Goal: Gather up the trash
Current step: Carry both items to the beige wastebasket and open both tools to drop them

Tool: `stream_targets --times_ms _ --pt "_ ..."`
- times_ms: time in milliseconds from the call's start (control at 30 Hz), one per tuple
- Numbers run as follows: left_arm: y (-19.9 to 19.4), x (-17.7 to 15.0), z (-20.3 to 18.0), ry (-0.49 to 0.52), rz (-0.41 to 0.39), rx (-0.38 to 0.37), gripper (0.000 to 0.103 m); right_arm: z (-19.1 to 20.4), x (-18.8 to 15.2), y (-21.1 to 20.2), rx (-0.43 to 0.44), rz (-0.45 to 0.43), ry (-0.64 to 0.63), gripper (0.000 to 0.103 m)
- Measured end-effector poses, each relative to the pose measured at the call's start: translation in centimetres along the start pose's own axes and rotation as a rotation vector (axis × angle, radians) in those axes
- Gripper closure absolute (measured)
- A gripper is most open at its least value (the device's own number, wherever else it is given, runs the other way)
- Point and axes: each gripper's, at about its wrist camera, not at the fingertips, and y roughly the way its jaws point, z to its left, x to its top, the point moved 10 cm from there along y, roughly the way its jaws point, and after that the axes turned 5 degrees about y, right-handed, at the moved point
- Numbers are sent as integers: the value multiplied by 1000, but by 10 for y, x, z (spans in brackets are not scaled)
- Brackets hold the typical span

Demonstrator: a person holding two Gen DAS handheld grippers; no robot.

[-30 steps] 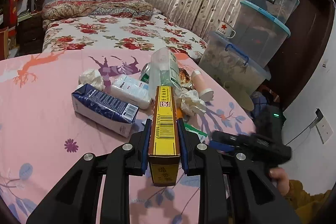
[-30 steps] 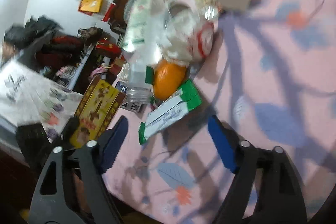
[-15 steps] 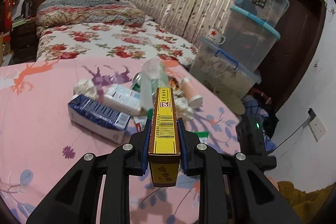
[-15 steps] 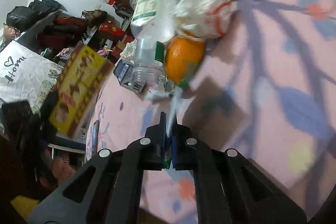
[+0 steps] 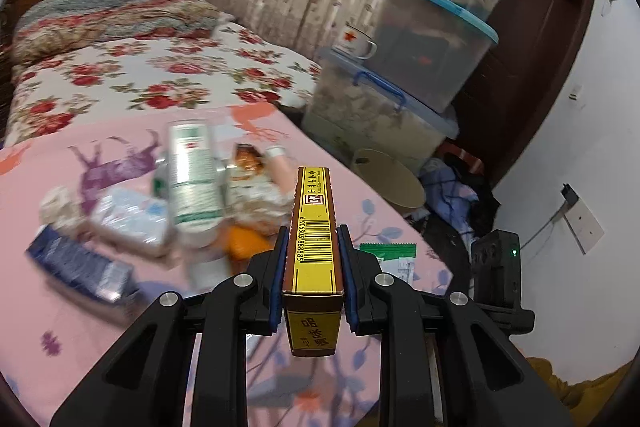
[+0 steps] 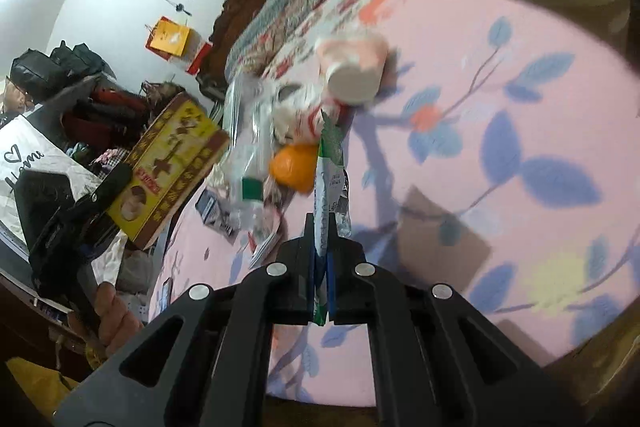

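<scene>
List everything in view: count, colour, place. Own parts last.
yellow box: 1, yellow-brown, clamped in left tool
green-white wrapper: 1, clamped in right tool
orange: 1, orange, in pile on pink cloth
clear bottle: 1, green label, in pile
blue carton: 1, pile's left end
pink cloth: 1, under the pile
tan bin: 1, on floor beside cloth
storage tubs: 3, clear, stacked by curtain
bed: 1, floral, behind
left tool: 1, black
right tool: 1, black

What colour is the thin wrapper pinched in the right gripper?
Green and white, a flat plastic sachet wrapper; clearest in the right wrist view.
</scene>
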Motion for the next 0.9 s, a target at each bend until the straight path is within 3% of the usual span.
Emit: stream_targets --times_ms 200,400,633,700,733,767,833,867,900 --pt "71 31 -53 100 67 -79 81 -37 52 -32 -44 -118 29 97" --pt "174 72 -108 198 142 -140 82 -102 140 -67 -143 -284 67 97" --pt "314 99 -159 263 251 -157 81 -167 217 -63 -254 -321 106 93" --pt "343 103 -162 254 264 -141 53 -178 231 -53 -253 -295 129 93" --pt "353 105 -161 249 261 -123 30 -184 233 -51 -241 -284 147 93" --pt "358 109 -160 245 245 -110 30 -188 233 -49 -234 -279 162 92" --pt "365 113 -159 244 242 -94 30 -195 239 -49 -238 -284 156 76" --pt "363 114 -158 233 244 -97 30 -198 239 -50 -248 -288 151 40" --pt "358 115 -156 213 239 -109 30 -199 242 -52 -262 -312 149 19"
